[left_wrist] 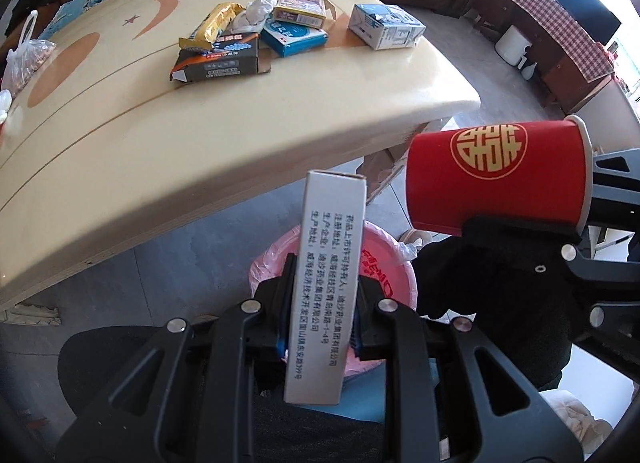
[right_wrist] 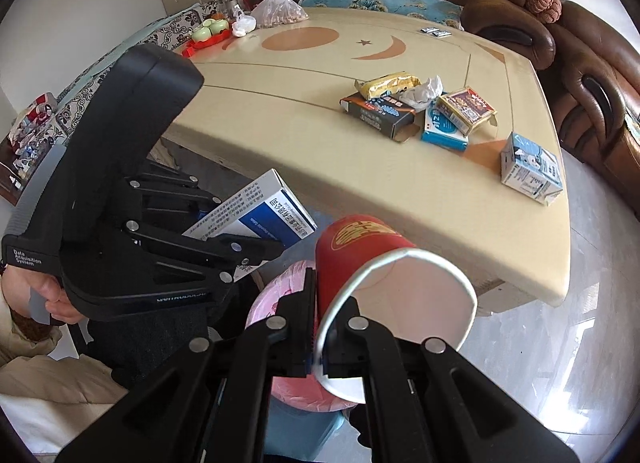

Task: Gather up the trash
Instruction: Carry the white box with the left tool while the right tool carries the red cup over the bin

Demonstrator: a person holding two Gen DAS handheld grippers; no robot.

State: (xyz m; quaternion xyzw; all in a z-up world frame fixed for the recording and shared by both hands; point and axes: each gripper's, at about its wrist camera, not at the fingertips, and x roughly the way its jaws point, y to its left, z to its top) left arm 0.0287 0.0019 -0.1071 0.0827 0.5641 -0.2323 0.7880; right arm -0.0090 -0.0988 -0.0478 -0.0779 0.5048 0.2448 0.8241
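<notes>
My left gripper (left_wrist: 326, 287) is shut on a long white medicine box (left_wrist: 328, 283) with printed text, held upright above the pink-lined trash bin (left_wrist: 388, 267) on the floor. In the right wrist view that same box (right_wrist: 256, 211) shows its blue and white face in the left gripper (right_wrist: 244, 253). My right gripper (right_wrist: 318, 327) is shut on the rim of a red paper cup (right_wrist: 360, 255) with a gold emblem, tilted above the bin (right_wrist: 272, 295). From the left wrist camera the cup (left_wrist: 496, 175) hangs at the right, beside the table's corner.
On the cream table (left_wrist: 200, 135) lie a dark box (left_wrist: 220, 61), a yellow wrapper (left_wrist: 216, 23), crumpled tissue (left_wrist: 256, 9), a blue box (left_wrist: 294, 37), a red-yellow box (left_wrist: 302, 3) and a milk carton (left_wrist: 384, 25). A plastic bag (right_wrist: 280, 5) sits at the far edge. Brown sofas surround the table.
</notes>
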